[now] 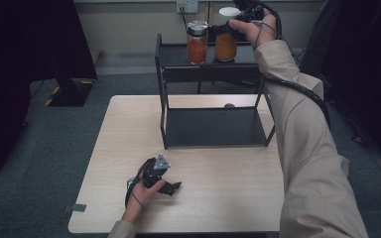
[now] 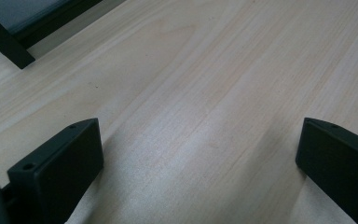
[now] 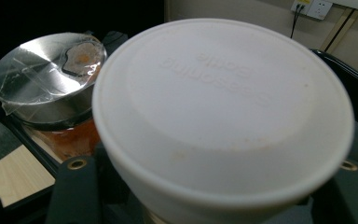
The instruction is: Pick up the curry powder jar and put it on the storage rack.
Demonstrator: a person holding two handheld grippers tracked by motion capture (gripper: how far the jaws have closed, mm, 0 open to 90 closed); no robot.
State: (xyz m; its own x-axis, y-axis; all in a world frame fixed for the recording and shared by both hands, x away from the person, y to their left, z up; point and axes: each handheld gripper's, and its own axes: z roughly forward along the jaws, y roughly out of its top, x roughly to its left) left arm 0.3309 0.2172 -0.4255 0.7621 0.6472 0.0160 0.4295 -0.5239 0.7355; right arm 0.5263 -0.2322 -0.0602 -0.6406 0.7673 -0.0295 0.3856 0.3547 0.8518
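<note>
Work in hand: the right gripper (image 1: pixel 228 28) holds the white-lidded jar (image 1: pixel 226 40) at the top shelf of the black rack (image 1: pixel 161 74), apparently setting it down there.
Key relation: the jar stands upright, its long axis vertical, just right of the steel-lidded jar (image 1: pixel 197 42) and near the shelf's right end; the two jars are close, and whether they touch cannot be told.
Jar against the jaws: in the right gripper view the white lid (image 3: pixel 223 107) lies straight ahead and above the jaws, which flank the jar below the lid, one on each side.
Right jaws: pinching the jar's body under the lid.
Contact with shelf: the jar's base appears to be at shelf level, but whether it rests there cannot be told.
Nearer hand: the right, already on the jar; the left gripper (image 1: pixel 171 187) lies well apart, near the table's (image 1: pixel 218 198) front-left part.
Left jaws: spread wide, nothing between them, bare wood ahead.
Judgement: a release needs the base flat and a straight pull-back clear of the neighbour.
</note>
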